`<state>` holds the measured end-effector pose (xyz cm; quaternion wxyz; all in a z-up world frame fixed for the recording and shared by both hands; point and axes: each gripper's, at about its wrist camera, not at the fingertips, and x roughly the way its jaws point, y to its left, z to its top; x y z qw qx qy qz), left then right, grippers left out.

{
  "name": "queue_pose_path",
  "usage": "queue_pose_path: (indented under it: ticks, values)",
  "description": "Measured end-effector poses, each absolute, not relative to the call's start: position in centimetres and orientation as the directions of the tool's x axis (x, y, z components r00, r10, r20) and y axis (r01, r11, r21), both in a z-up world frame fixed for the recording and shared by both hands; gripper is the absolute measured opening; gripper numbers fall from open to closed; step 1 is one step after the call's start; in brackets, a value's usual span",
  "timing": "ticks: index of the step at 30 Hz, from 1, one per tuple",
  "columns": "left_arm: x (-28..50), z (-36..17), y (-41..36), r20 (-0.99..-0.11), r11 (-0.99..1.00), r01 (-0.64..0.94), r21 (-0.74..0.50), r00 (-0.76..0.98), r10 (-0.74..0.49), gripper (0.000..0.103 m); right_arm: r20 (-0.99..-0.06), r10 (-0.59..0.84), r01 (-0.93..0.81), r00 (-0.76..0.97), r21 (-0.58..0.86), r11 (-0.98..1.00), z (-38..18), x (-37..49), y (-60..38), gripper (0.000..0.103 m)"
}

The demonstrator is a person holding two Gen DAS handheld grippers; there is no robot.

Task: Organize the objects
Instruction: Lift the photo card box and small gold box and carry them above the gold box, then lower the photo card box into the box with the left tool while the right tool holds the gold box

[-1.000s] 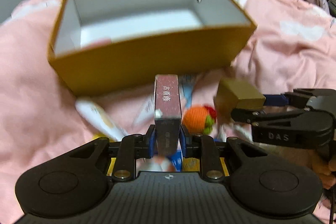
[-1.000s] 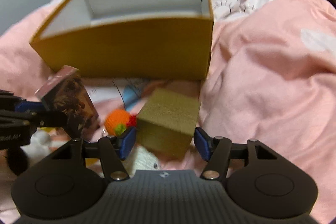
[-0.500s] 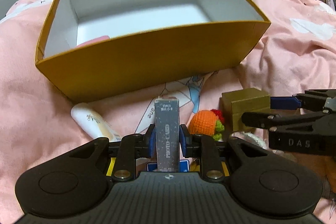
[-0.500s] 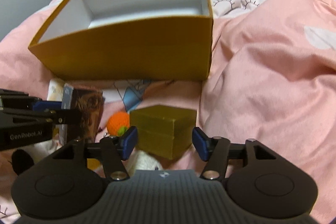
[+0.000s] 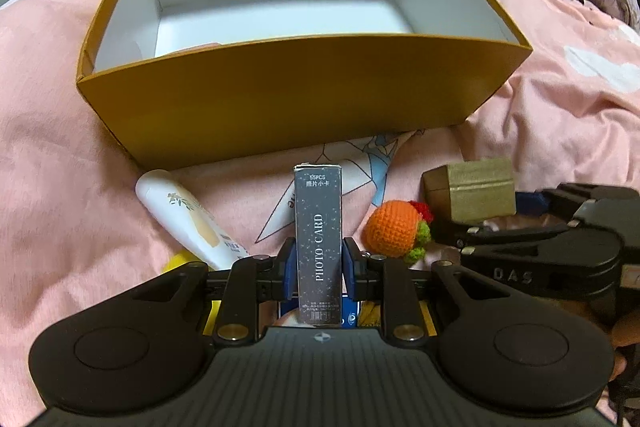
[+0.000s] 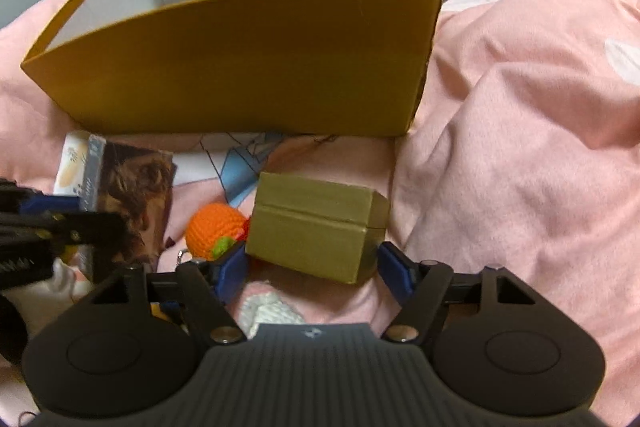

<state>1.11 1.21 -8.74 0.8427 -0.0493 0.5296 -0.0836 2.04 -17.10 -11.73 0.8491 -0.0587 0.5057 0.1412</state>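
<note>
Stopped tipping and shaking since a second ago. Stood the photo card box [image 5: 318, 235] straight up in the left claw [image 5: 319, 259], pinched tight between nearly closed pads, low in front of the big yellow box [image 5: 280, 99]. Levelled the gold box [image 6: 316, 235] too, low over the pink blanket [image 6: 520, 167], between the wide-spread pads of the right claw [image 6: 312, 267]; could not tell if squeezed or let go. Not yet put either one into the yellow box, so probably more lifting to do. Counted one card box, one gold box, one yellow box, one orange knitted ball [image 5: 390, 231], one white tube [image 5: 188, 219].
</note>
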Motion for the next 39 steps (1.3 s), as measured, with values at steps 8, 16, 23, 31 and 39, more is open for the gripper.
queue_pose_path:
  ticks: [8,16,23,31,39]
  values:
    - [0.4,-6.7,2.3,-0.852,0.973,0.067,-0.220,0.473,-0.224,0.026,-0.837,0.200,-0.281,0.509,0.058,0.958,-9.9,1.2,-18.1,0.067]
    - [-0.2,-1.0,3.5,-0.761,0.931,0.104,-0.349,0.549,-0.347,0.026,-0.786,0.253,-0.316,0.565,0.077,0.946,-5.7,0.3,-19.3,0.064]
    - [2.4,3.1,4.0,-0.676,0.902,0.146,-0.405,0.616,-0.403,0.026,-0.694,0.343,-0.356,0.633,0.133,0.925,-0.5,0.8,-20.3,0.064]
    - [9.2,2.0,3.6,-0.657,0.884,0.108,-0.454,0.630,-0.414,0.026,-0.583,0.380,-0.386,0.718,0.121,0.914,4.6,5.0,-20.0,0.064]
    - [14.2,-5.9,3.0,-0.745,0.856,0.009,-0.517,0.487,-0.456,0.026,-0.621,0.369,-0.361,0.691,0.146,0.921,2.3,9.7,-19.3,0.064]
